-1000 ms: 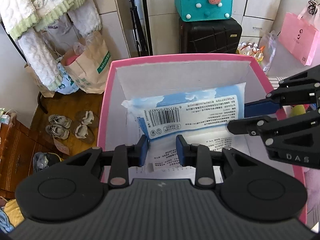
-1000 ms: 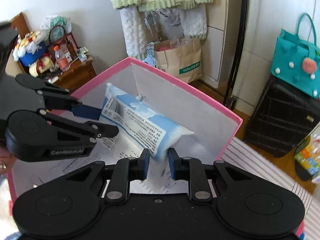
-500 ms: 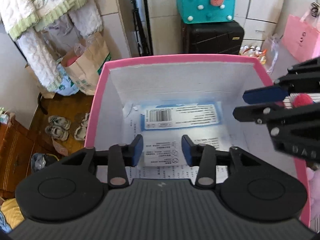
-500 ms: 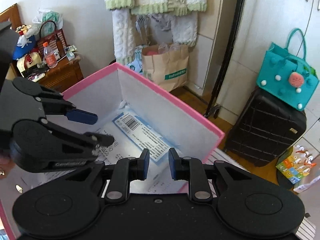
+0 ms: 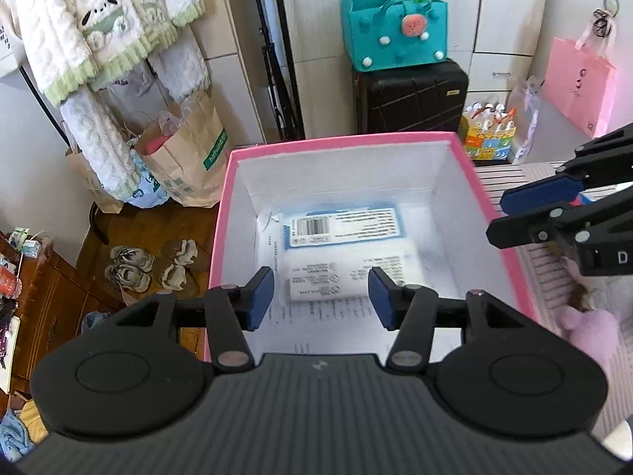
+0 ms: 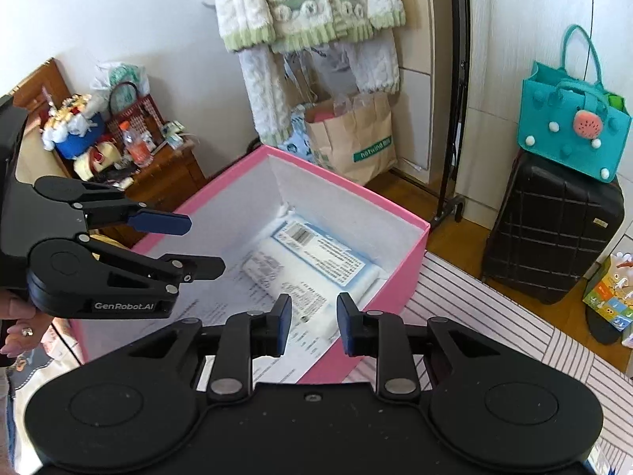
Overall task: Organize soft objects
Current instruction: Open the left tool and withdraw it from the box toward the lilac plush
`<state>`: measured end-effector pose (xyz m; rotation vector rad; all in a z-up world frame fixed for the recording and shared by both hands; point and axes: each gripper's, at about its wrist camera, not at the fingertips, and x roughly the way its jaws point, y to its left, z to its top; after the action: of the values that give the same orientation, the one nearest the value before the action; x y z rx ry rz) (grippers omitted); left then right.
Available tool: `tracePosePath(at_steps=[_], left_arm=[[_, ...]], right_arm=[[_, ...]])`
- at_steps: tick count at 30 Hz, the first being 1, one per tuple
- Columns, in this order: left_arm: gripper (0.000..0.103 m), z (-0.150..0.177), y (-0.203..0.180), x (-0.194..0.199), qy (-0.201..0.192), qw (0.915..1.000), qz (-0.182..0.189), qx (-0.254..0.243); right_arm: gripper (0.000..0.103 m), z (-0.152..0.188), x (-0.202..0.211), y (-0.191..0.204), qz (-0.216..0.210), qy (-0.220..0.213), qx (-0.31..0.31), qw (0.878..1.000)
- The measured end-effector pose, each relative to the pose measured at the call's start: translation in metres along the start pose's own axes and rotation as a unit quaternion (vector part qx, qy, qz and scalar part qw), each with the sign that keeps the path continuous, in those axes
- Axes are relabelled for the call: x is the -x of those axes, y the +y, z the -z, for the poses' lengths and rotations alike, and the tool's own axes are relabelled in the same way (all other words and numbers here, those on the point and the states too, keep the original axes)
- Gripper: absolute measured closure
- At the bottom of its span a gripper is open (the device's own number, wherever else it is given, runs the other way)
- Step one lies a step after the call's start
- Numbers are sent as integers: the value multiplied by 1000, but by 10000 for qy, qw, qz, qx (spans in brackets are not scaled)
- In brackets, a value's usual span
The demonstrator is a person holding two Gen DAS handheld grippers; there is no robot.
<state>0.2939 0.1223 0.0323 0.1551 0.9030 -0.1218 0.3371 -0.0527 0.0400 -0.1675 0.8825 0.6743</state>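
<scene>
A square cardboard box (image 5: 221, 237) with a matte pink outside and plain white inner walls sits open-topped on a pink-and-white striped surface (image 6: 494, 308). On its floor, toward 12 o'clock in the left wrist view, lies the soft tissue pack (image 5: 340, 225): a flat, pillowy rectangle in glossy white-and-blue plastic film, its label with barcode and fine print facing up. A second white wrapped pack (image 5: 348, 273) with printed text lies touching it on the 6 o'clock side, over a printed paper sheet (image 5: 312, 328). The left gripper (image 5: 321, 300) hangs above the box; its blue-padded fingers (image 5: 259, 297) have just been opening and stand released, nothing between them. The right gripper (image 6: 313, 323), at 3 o'clock in the left view, has begun to part its fingers (image 6: 281, 322); a clear gap shows and they grasp nothing. A fluffy pink plush (image 5: 589, 328) rests on the striped surface outside the box.
</scene>
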Motion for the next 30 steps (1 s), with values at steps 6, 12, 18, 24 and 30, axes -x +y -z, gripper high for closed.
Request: tracePosePath(at_steps=[6, 12, 18, 24, 30], left_arm=[[47, 11, -15, 42, -120, 9997, 158, -133], [43, 24, -25, 82, -238, 9991, 233, -278], [38, 41, -37, 117, -500, 9975, 63, -487], [35, 61, -50, 145, -601, 9960, 57, -652], [21, 80, -60, 167, -640, 9949, 247, -735]], right_arm=[[71, 14, 38, 14, -54, -258, 72, 9996], [71, 32, 80, 29, -3, -561, 212, 9982], [70, 47, 113, 43, 21, -741, 355, 9966], [67, 65, 141, 55, 81, -912, 451, 9948], [57, 85, 172, 68, 49, -1274, 656, 9897]])
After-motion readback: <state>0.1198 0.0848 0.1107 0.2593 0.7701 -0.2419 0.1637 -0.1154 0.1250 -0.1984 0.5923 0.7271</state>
